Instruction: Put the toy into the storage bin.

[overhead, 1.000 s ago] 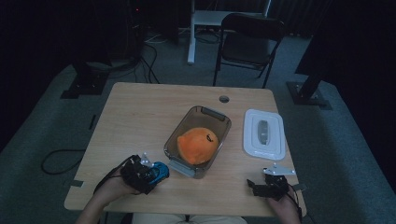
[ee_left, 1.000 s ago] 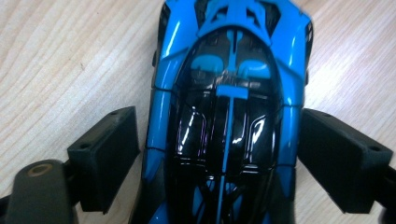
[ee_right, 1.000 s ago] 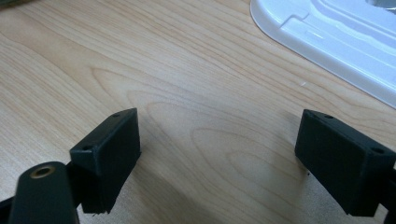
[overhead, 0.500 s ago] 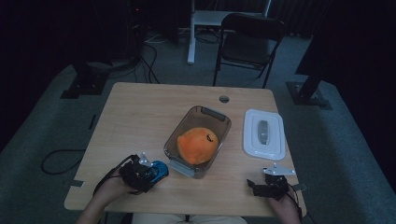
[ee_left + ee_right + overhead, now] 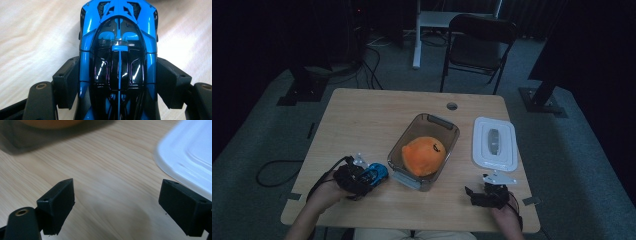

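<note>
The left tool (image 5: 117, 82) clamps the blue toy car (image 5: 118, 50) by its flanks, probably for carrying, while the right tool (image 5: 117, 205) rests apart and empty on the bench (image 5: 362, 120).

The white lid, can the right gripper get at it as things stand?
Probably yes. The right gripper is open with nothing in it, and only bare table lies between it and the white lid just ahead.
</note>
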A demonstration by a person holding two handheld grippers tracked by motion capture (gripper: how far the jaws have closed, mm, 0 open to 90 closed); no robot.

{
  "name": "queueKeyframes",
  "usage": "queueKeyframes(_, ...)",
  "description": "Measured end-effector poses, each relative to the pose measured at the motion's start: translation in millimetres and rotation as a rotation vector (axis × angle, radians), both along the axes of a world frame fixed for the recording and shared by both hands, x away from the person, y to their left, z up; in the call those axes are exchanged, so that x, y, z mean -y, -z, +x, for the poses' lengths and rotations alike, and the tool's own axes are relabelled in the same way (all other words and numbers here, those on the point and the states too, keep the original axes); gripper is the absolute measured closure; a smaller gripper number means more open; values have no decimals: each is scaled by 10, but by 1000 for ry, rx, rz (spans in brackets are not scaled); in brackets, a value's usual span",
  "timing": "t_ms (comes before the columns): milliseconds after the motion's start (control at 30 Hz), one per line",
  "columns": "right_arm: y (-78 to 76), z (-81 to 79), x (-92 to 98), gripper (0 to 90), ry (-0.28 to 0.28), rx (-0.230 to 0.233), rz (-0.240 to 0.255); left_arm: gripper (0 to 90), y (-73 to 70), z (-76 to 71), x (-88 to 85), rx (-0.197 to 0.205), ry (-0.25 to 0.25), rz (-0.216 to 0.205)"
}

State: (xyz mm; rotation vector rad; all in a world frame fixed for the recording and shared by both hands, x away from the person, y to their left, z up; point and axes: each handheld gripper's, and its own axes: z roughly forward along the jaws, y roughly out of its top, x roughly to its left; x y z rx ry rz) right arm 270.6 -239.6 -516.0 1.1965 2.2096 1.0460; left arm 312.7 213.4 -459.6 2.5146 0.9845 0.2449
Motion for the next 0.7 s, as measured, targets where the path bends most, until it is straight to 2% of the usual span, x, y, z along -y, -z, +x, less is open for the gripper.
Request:
queueKeyframes(200,16,123,-362,123,-53,-25,25,286,-205,116,-72,22,-32,-10)
queueKeyframes(267,12,141,-412,123,-63,-20,24,286,-244,129,-84,27,-33,-16)
queueKeyframes(300,5,156,-461,124,-72,-18,26,286,-316,159,-105,36,-45,-23)
queueKeyframes(367,-1,198,-608,123,-92,-19,22,286,-383,189,-120,51,-56,-25)
queueKeyframes(700,13,247,-1015,123,-98,-17,12,286,-765,304,-87,110,-45,-34)
